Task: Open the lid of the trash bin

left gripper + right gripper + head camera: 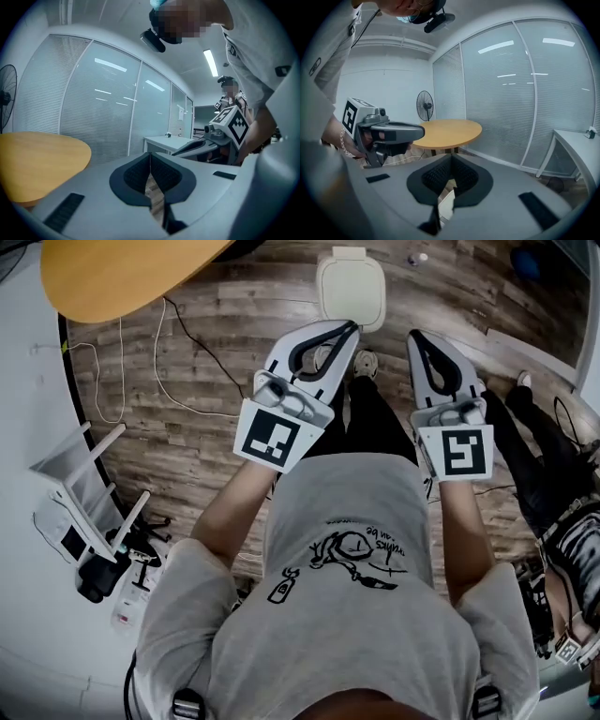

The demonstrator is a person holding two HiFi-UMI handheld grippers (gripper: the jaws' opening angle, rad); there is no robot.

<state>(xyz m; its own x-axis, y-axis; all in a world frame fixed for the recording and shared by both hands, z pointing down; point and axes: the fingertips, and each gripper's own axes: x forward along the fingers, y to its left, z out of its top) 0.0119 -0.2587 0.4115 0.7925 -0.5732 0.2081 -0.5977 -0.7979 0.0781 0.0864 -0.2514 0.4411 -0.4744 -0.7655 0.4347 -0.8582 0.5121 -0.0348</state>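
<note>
Head view: the trash bin (352,287) is a pale, rounded-square plastic box standing on the wood-plank floor (197,442), lid down and flat. It sits just ahead of both grippers, touching neither. The left gripper (351,327) and right gripper (418,337) are smooth grey shells with dark ribbed pads. Each gripper view shows its jaws closed tip to tip, gripping nothing. A round, tan wooden table (122,273) lies to the left.
</note>
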